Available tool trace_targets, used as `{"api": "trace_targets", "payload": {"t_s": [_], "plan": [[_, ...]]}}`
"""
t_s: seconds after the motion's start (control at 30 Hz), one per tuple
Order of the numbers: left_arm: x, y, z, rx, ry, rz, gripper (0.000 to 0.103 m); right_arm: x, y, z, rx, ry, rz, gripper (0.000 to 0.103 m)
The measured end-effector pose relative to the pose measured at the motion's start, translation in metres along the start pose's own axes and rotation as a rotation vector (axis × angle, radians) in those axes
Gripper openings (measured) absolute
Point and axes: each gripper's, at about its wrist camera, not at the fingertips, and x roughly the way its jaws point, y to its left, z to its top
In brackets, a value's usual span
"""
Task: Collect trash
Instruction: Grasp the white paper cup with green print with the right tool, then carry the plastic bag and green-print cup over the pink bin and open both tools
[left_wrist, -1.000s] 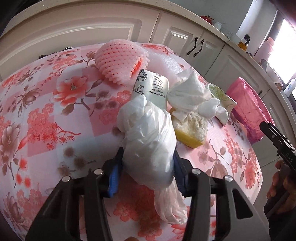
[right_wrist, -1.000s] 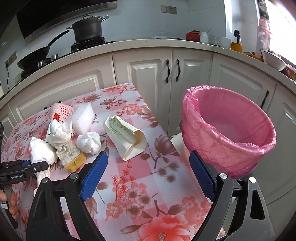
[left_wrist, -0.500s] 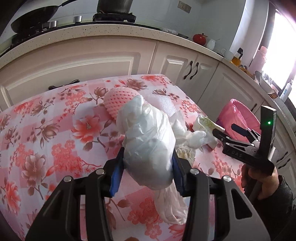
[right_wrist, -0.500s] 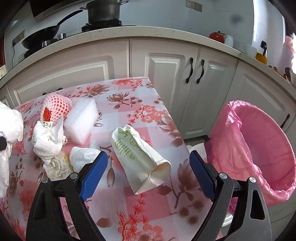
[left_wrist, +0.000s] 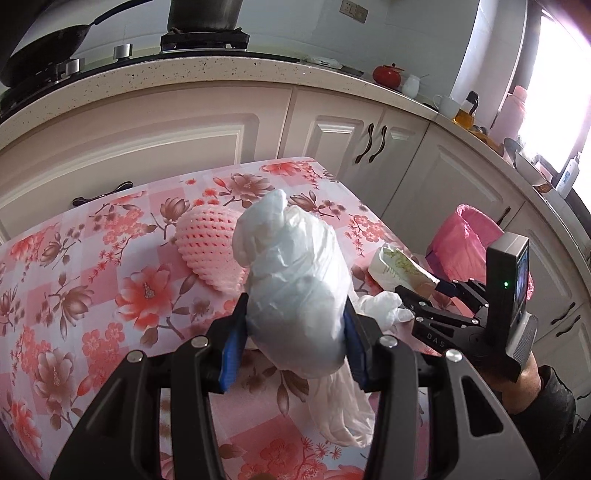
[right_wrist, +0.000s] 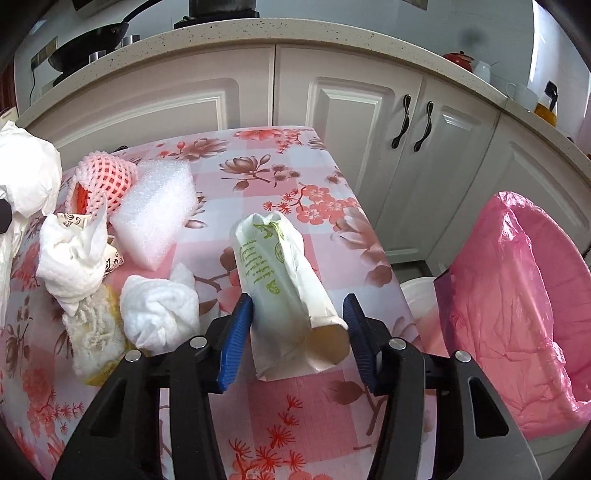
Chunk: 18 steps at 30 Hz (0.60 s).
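My left gripper (left_wrist: 295, 317) is shut on a white plastic bag bundle (left_wrist: 295, 280), which hangs above the flowered tablecloth (left_wrist: 92, 295) with a loose tail below. The bundle also shows at the left edge of the right wrist view (right_wrist: 26, 173). My right gripper (right_wrist: 297, 314) straddles a white paper bag with green print (right_wrist: 277, 266) that lies on the table. Its jaws are closing, the blue pads (right_wrist: 236, 332) stand at the bag's sides, and the bag is not visibly squeezed. A pink-lined bin (right_wrist: 517, 277) stands off the table's right edge.
On the table lie a pink foam net (right_wrist: 105, 177), a white foam block (right_wrist: 155, 210), two tissue wads (right_wrist: 74, 258), (right_wrist: 159, 310) and a yellow sponge (right_wrist: 96, 339). White cabinets (right_wrist: 351, 129) run behind. A person's hand (left_wrist: 517, 376) holds the right gripper.
The left gripper has risen with the white bundle off the table. The right gripper swung from the bin side to the paper bag, came down over it, and its jaws narrowed.
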Motion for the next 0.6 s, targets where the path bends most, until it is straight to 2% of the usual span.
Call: {"api": "trace_targets", "payload": {"t_s": [0.17,0.2,0.23,0.37,0.6], "plan": [[0.005,-0.007,0.004,0.009,0.001,-0.008,0.045,-0.009,-0.007,-0.007,0.037,-0.013,0.021,0.044],[0.004,-0.008,0.005,0.009,-0.001,-0.012,0.045,-0.013,-0.009,-0.007,0.048,-0.021,0.020,0.040],[0.004,-0.011,0.006,0.012,-0.002,-0.014,0.045,-0.018,-0.012,-0.007,0.059,-0.029,0.013,0.014],[0.000,-0.027,0.015,0.041,-0.022,-0.031,0.045,-0.041,-0.031,-0.004,0.121,-0.060,-0.006,0.014],[0.009,-0.054,0.024,0.066,-0.020,-0.054,0.045,-0.049,-0.050,-0.009,0.118,-0.057,0.008,0.014]]}}
